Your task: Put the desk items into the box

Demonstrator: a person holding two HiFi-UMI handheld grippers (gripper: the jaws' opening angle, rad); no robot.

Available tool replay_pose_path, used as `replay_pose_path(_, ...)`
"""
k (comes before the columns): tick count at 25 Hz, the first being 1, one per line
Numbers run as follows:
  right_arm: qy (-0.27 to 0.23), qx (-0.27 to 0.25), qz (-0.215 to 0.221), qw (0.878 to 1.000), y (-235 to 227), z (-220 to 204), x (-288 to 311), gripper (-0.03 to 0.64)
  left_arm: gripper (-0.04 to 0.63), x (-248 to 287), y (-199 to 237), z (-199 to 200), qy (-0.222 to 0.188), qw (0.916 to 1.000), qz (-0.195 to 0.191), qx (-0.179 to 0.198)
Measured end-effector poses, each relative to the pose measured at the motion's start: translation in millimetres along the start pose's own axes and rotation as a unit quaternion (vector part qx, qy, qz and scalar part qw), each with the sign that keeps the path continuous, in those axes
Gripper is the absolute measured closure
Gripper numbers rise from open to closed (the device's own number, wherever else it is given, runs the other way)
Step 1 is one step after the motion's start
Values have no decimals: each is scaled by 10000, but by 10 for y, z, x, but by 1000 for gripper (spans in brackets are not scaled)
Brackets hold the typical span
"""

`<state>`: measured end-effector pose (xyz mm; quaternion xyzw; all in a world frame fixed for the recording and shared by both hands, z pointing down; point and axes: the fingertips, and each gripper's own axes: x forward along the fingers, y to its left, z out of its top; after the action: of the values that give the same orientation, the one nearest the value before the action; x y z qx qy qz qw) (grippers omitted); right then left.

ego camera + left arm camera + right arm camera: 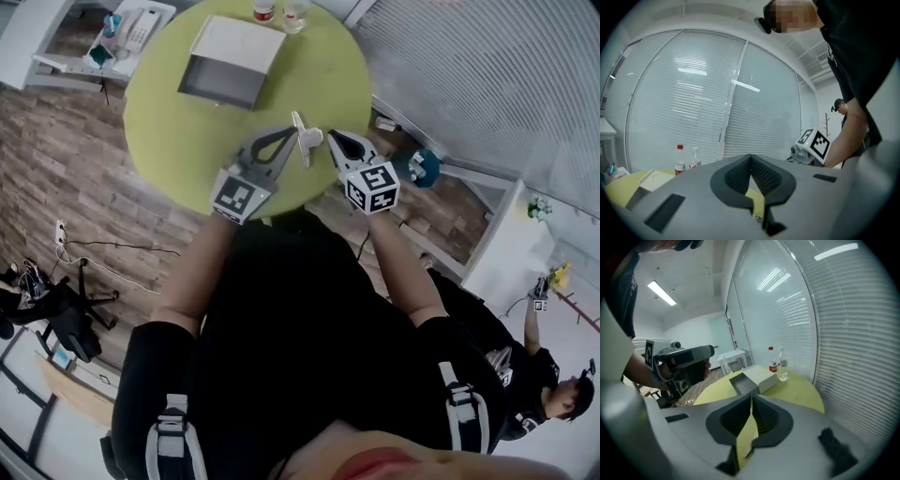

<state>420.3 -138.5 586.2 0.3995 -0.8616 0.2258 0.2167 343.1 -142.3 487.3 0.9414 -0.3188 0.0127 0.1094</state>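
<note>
Box point(239, 42) sits on the far half of a round yellow-green table point(319, 75), which stands on brick-patterned flooring beside a wall of white slatted blinds. Left of the box, off the table, a white side table point(56, 66) carries a telephone point(139, 28). Well away from the box, a second person point(548, 389) crouches in the corner of the room.

It is a pale, flat rectangular carton with a white top. The side facing the person is open and shows a grey inside.

One box is in view. Two bottles stand just beyond it at the table's far rim: one with a red cap and label point(264, 9), one clear point(295, 11). Two grippers hover on the near side of the box, over the table's near edge. The left gripper point(750, 158) has its jaws together with nothing between them; so has the right gripper point(751, 399). One small pale thing point(305, 141), too small to identify, shows between their tips.
</note>
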Motion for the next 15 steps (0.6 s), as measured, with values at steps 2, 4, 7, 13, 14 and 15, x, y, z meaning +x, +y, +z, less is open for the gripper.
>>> replay_pose_path(2, 290, 27, 62, 9996, -116, -254, 146, 600, 584, 57, -27, -173, -15, 10000, -50, -37)
replay_pose_path(4, 588, -16, 155, 9981, -192, -505, 280, 600, 584, 114, -55, -325, -70, 9999, -39, -152)
replay_pose_path(7, 978, 21, 295, 9948, -253, -835, 457, 598, 584, 171, -57, -567, -27, 9997, 110, -228)
replay_pose_path(13, 1431, 130, 162, 9895, -402, -1195, 688, 523, 584, 209, 61, -859, 27, 9987, 506, -39)
replay_pose_path(14, 1493, 181, 171, 9885, -406, -1241, 722, 504, 584, 200, 83, -879, 59, 9987, 513, 27)
replay_pose_path(15, 1551, 223, 180, 9875, -412, -1287, 760, 499, 584, 199, 106, -889, 56, 9986, 527, 21)
